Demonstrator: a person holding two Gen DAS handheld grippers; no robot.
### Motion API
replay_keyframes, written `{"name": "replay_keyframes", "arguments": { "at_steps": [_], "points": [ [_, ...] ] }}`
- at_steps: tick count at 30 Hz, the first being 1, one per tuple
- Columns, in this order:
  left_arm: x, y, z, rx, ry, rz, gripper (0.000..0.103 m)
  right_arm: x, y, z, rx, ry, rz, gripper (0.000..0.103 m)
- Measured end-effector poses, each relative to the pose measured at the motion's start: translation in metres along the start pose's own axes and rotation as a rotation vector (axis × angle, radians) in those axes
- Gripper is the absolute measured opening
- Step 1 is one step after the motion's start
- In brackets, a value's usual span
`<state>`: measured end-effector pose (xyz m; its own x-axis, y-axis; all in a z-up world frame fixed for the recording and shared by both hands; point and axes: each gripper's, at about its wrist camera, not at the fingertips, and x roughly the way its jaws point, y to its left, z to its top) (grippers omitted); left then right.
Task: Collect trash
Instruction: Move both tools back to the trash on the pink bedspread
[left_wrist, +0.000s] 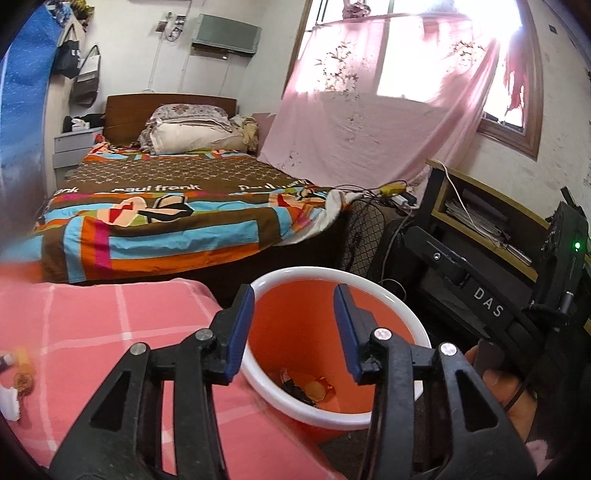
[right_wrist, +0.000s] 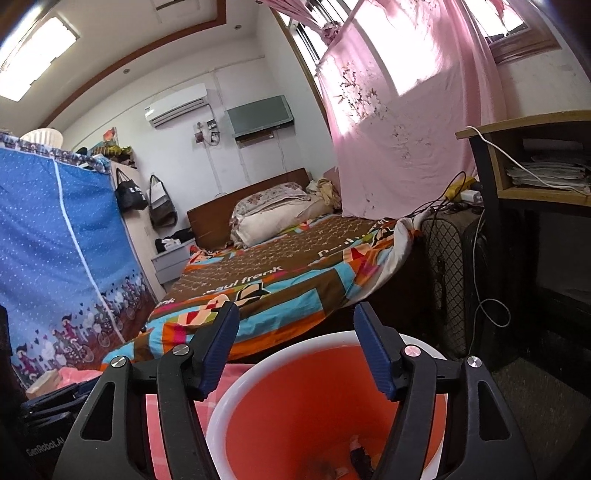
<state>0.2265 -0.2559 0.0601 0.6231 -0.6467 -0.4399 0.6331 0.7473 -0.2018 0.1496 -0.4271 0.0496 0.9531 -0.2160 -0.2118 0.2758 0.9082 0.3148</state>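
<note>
Left gripper (left_wrist: 293, 332): jaws spread over the bin mouth, nothing between the blue pads; empty.
Right gripper (right_wrist: 295, 350): jaws spread wide, also above the bin, nothing pinched; in the left view, seen at 3 o'clock with a hand (left_wrist: 506, 391) on its grip.
Orange bin (left_wrist: 380, 295): white-rimmed, open-topped, directly beneath both grippers, touching the edge of the pink cloth.
Trash in bin (left_wrist: 306, 389): dark scraps and orange-yellow pieces on the bottom, at 6 o'clock of the bin's interior; exact kinds too small to tell.
Pink checked cloth (left_wrist: 110, 325): surface at 9 o'clock of the bin.
Leftover trash (left_wrist: 14, 384): small blurred items on the cloth at 8 o'clock in the left view, well apart from the bin; likely still to be collected.
Paul Frank bedspread (left_wrist: 166, 218): bed beyond the bin, 12 o'clock.
Cables and plug strip (left_wrist: 391, 194): at the bed's corner, 1 o'clock.
Desk shelf (left_wrist: 480, 218): papers inside, 2 o'clock.
Pink curtain (left_wrist: 369, 110): far, over the window.
Stage, judged: drop apparently done for both hands; more pickups to follow.
Risk, bin tip: a withdrawing finger catching the white rim, upsetting the light bin and spilling its contents.
Risk, collision: both grippers crowded over one opening, liable to knock together on retreat.
Risk, missed items: blurred pieces at the cloth's far edge easily overlooked or nudged off.
</note>
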Motion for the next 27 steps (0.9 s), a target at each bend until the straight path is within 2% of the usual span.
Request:
{"name": "replay_keyframes", "arguments": {
  "at_steps": [2,6,9,13,14,18,27],
  "points": [
    [-0.007,0.006,0.000,-0.010,-0.012,0.020,0.050,-0.001,0.004,0.001,-0.006,-0.009,0.013,0.073],
    [-0.033,0.026,0.000,-0.051,-0.054,0.086,0.057,-0.003,0.019,-0.001,-0.033,-0.031,0.054,0.078],
    [-0.052,0.042,-0.002,-0.083,-0.093,0.147,0.066,-0.006,0.033,-0.002,-0.059,-0.057,0.083,0.087],
    [-0.085,0.066,-0.009,-0.134,-0.179,0.261,0.095,-0.014,0.053,-0.004,-0.078,-0.105,0.139,0.103],
    [-0.096,0.073,-0.012,-0.149,-0.213,0.296,0.102,-0.015,0.058,-0.005,-0.080,-0.120,0.156,0.103],
    [-0.130,0.093,-0.020,-0.189,-0.303,0.411,0.103,-0.021,0.084,-0.009,-0.110,-0.148,0.242,0.103],
    [-0.187,0.128,-0.045,-0.175,-0.374,0.600,0.103,-0.036,0.138,-0.026,-0.176,-0.194,0.392,0.103]
  ]
}}
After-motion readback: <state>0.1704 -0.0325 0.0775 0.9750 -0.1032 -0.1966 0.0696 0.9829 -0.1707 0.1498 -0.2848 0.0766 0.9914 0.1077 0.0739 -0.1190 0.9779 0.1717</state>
